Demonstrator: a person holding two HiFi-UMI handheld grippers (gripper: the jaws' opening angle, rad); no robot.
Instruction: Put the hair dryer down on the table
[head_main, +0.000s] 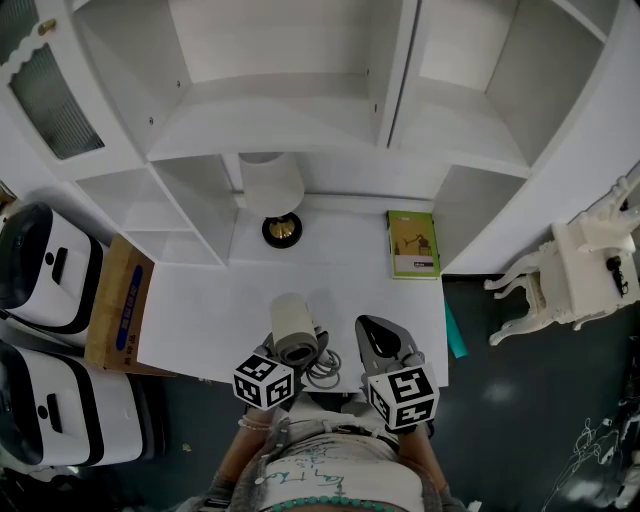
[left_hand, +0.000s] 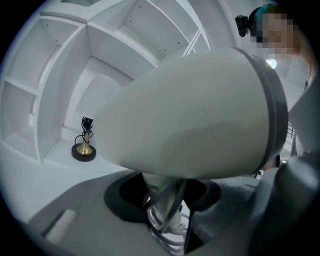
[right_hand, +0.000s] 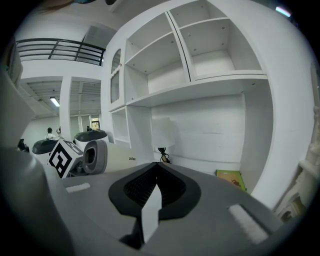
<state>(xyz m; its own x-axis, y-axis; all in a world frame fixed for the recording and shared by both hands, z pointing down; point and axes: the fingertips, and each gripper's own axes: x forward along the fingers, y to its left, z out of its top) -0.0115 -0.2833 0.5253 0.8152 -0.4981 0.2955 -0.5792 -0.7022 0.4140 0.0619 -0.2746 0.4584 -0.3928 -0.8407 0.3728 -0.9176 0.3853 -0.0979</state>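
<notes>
A light grey hair dryer (head_main: 293, 328) is held over the near edge of the white table (head_main: 230, 320), barrel pointing away from me. My left gripper (head_main: 297, 352) is shut on its handle (left_hand: 164, 202), which has a cable wound around it; the coil (head_main: 324, 369) hangs just to the right. In the left gripper view the dryer's barrel (left_hand: 200, 115) fills most of the picture. My right gripper (head_main: 377, 338) hovers beside it on the right, jaws shut with nothing between them (right_hand: 152, 176). From the right gripper view the dryer's end (right_hand: 95, 156) shows at the left.
A white lamp (head_main: 273, 187) with a dark round base (left_hand: 84, 151) stands at the back of the table, a green book (head_main: 413, 243) at the back right. Shelves rise behind. A cardboard box (head_main: 119, 303) and white appliances (head_main: 45, 265) sit left, a white chair (head_main: 580, 262) right.
</notes>
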